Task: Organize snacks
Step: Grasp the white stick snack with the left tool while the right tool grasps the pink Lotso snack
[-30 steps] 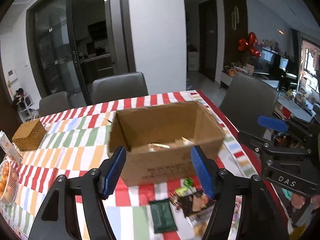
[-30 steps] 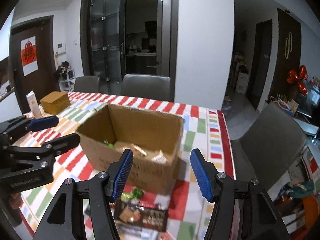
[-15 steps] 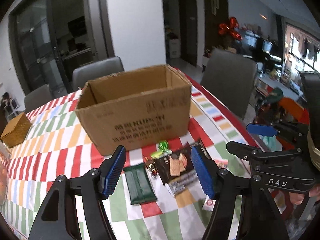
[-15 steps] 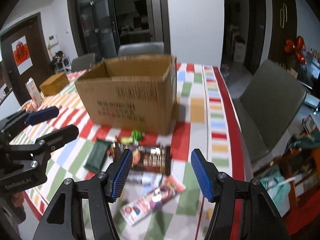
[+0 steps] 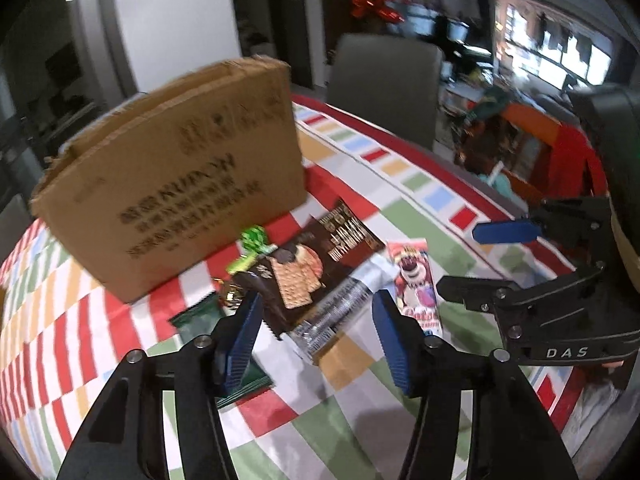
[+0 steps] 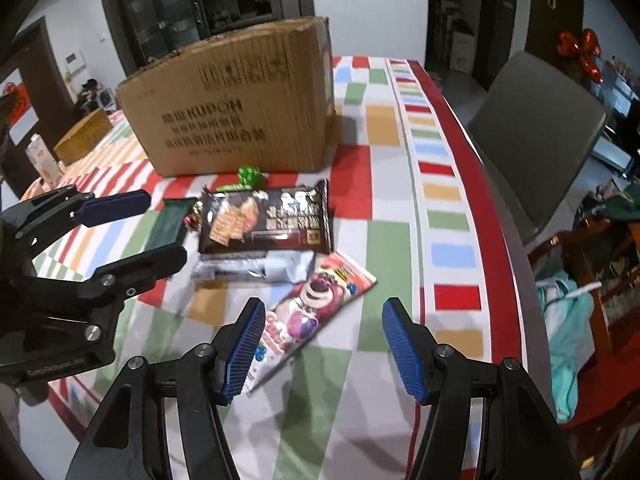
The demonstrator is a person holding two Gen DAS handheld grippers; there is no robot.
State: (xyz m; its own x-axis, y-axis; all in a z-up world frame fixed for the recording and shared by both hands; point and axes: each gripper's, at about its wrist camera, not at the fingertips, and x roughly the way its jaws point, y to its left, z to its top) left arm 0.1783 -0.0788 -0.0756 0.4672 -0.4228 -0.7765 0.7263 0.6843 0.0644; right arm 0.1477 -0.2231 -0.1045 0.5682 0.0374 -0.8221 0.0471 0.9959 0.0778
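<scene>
1. Progress: judging by the layout, most work is left. Five snacks lie loose on the checked tablecloth in front of the cardboard box. The box interior is not visible in either view, so I cannot tell whether anything is packed.
2. Where the snacks are: clustered just in front of the box's printed face, toward the table's right edge. Dark cracker pack is nearest the box; silver wrapper lies just in front of it, partly tucked under; pink bear packet is nearest the camera; dark green pouch sits to the left; small green candy is right at the box base.
3. Orientation: in the right wrist view, the cracker pack's long axis runs left-right, parallel to the box face. Silver wrapper about the same. Bear packet is diagonal, its far end pointing up-right, its near end toward the right gripper. Green pouch runs roughly front-to-back, slightly tilted.
4. Left gripper: jaws closing, nothing pressed between the pads; it hangs over the cracker pack and silver wrapper, with the green pouch at its left pad. Holding nothing.
5. Right gripper: jaws apart, empty, above the near end of the bear packet; the left pad overlaps the packet's corner in view, contact unclear.
6. Likely next: pick a snack each and drop it in the box.
</scene>
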